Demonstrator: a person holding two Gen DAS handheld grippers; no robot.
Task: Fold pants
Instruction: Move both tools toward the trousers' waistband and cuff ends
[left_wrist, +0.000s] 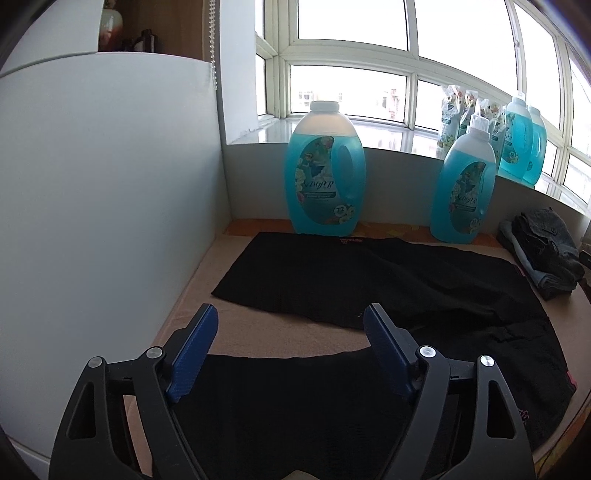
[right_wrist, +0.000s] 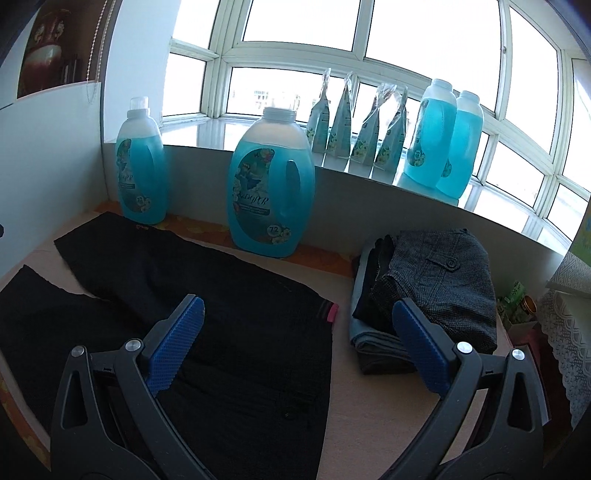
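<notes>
Two grippers above black pants (left_wrist: 369, 288) spread flat on a beige-covered surface (left_wrist: 280, 332), legs splayed apart toward the white panel (left_wrist: 110, 221), waist end toward the folded pile.

Left gripper (left_wrist: 291, 325): level, pointed along the cloth toward the window wall, jaws spread wide, nothing between them. Blue pads (left_wrist: 192, 354) over the near pant leg and the strip of bare covering between the two legs; contact with the fabric not discernible.

Right gripper (right_wrist: 297, 325): likewise level and forward-pointing, jaws spread wide, gripping nothing. Left finger over the waist part of the pants (right_wrist: 221, 314), right finger in front of a stack of folded clothes (right_wrist: 436, 288) with a grey tweed piece on top, just beside the waistband and apart from it.

Behind the pants, against the low wall: two blue detergent bottles (right_wrist: 271, 195), upright, the farther leg's edge close to their bases. On the windowsill (right_wrist: 207, 129): four pouches (right_wrist: 354, 129) and two more blue bottles (right_wrist: 443, 136).
</notes>
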